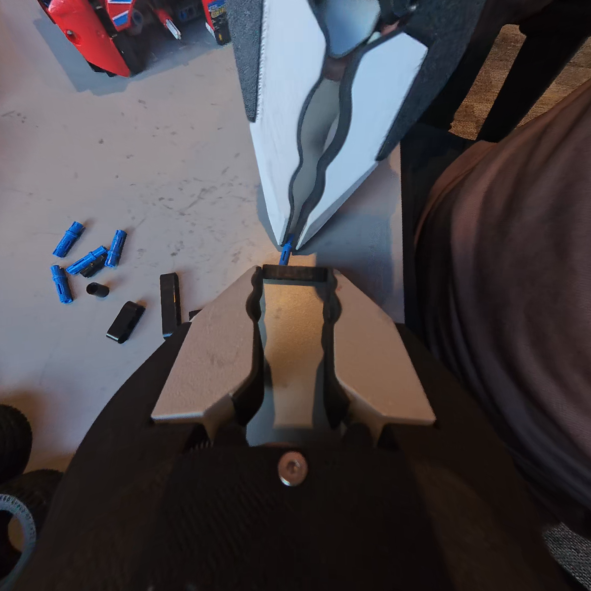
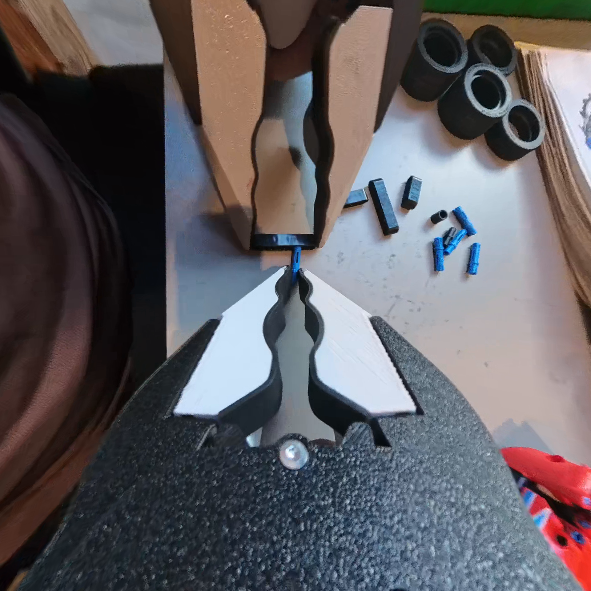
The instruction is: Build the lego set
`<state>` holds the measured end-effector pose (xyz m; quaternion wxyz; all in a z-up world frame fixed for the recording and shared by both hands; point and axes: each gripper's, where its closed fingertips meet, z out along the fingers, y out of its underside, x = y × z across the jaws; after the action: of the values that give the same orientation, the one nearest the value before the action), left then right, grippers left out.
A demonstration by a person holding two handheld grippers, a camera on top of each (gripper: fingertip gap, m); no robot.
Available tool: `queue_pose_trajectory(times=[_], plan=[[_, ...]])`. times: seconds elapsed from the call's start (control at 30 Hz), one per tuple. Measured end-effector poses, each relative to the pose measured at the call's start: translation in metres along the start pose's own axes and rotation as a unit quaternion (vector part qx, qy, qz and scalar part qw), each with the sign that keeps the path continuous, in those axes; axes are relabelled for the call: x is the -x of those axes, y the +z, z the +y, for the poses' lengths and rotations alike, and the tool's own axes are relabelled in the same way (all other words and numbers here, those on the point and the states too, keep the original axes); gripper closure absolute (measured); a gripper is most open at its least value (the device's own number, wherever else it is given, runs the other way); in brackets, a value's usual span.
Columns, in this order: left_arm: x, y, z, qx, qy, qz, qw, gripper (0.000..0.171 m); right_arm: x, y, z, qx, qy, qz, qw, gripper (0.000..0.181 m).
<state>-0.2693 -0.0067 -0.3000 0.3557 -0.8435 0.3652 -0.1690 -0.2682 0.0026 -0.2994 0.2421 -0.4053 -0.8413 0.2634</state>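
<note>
1. The left gripper (image 1: 295, 274) clamps a short black beam (image 1: 294, 274) crosswise between its fingertips, jaws spread only as far as the beam's length.
2. The right gripper (image 2: 295, 271) is closed almost fully, pinching 1 blue pin (image 2: 296, 259) at its very tips; the pin sticks out forward.
3. The free end of the blue pin meets the side of the black beam, both held above the table (image 1: 153, 153) near its edge. Whether the pin is seated in a hole I cannot tell.
4. On the table lie 4 loose blue pins (image 1: 89, 256), with a small dark connector (image 1: 93, 268) tucked against one of them and a short black bush (image 1: 97, 289) just beside.
5. Near them lie a long black beam (image 1: 170, 303) and a shorter black beam (image 1: 125, 321); the right wrist view shows a third black piece (image 2: 355, 198) partly hidden behind the left gripper.
6. 4 black tyres (image 2: 473, 89) cluster together at the table's far side in the right wrist view, next to a booklet (image 2: 566, 160).
7. A partly built red car body (image 1: 96, 35) sits well apart from the loose parts.
8. The person's brown-clothed torso (image 1: 511, 287) is close to the table edge.
</note>
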Motion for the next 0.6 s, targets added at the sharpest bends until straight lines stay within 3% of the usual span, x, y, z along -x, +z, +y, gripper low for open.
queue_pose_trajectory(times=[0.1, 0.4, 0.6], plan=[[-0.0001, 0.0, 0.0001, 0.0, -0.001, 0.003, 1.0, 0.133, -0.0004, -0.0001, 0.0003, 0.021, -0.023, 0.001, 1.0, 0.178], [0.0, 0.0001, 0.0, 0.0, 0.0, 0.003, 1.0, 0.133, 0.0002, -0.0017, -0.0005, -0.009, 0.089, -0.066, 0.994, 0.178], [0.0, 0.0003, -0.0001, 0.0, 0.001, 0.002, 1.0, 0.133, -0.0003, -0.0044, -0.0027, -0.02, 0.11, -0.081, 0.99, 0.178]])
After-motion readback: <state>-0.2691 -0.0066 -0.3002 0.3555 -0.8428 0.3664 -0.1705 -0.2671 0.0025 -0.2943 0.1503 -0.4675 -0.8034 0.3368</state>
